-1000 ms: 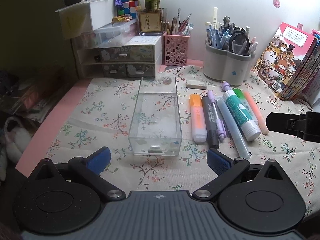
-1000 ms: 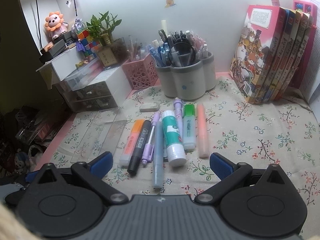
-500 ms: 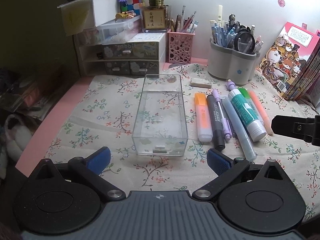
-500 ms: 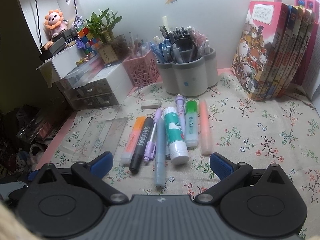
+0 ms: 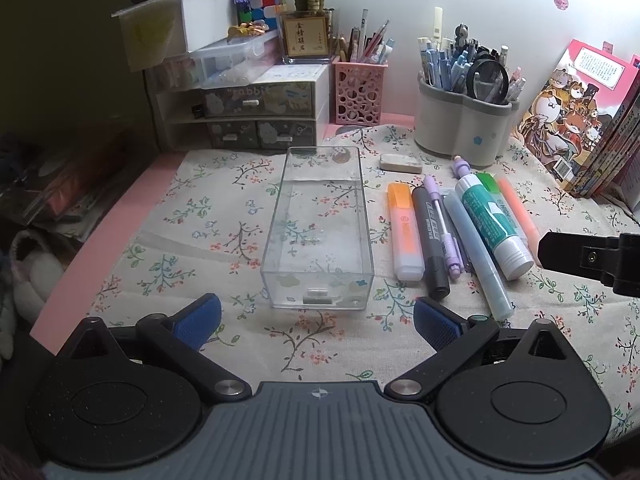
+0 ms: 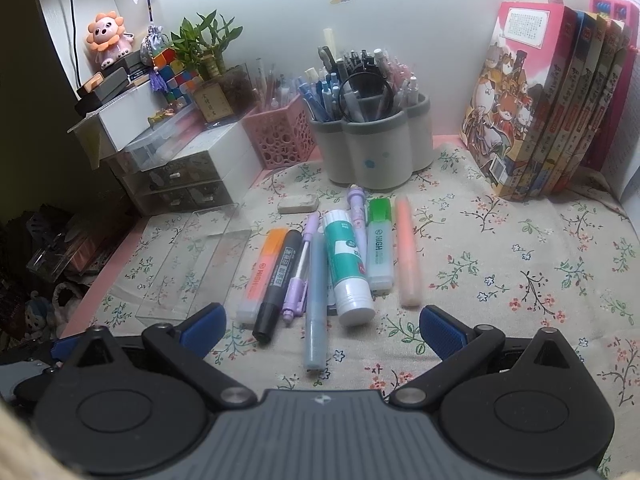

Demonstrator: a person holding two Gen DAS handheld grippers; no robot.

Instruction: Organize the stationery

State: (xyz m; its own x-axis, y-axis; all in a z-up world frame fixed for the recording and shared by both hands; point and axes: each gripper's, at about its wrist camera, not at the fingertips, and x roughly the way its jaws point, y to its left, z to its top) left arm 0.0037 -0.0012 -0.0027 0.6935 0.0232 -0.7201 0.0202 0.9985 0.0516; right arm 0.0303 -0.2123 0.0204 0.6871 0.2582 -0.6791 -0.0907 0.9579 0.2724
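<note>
right wrist view: nothing packed yet, both my grippers, left gripper (image 5: pixel 317 317) and right gripper (image 6: pixel 322 328), spread wide and holding nothing, pens beside the clear plastic box (image 5: pixel 319 228); next i'd judge closing on the light blue pen (image 6: pixel 316 298).

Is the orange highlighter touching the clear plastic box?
Apart. The left wrist view shows a strip of floral cloth between the orange highlighter and the clear plastic box.
</note>
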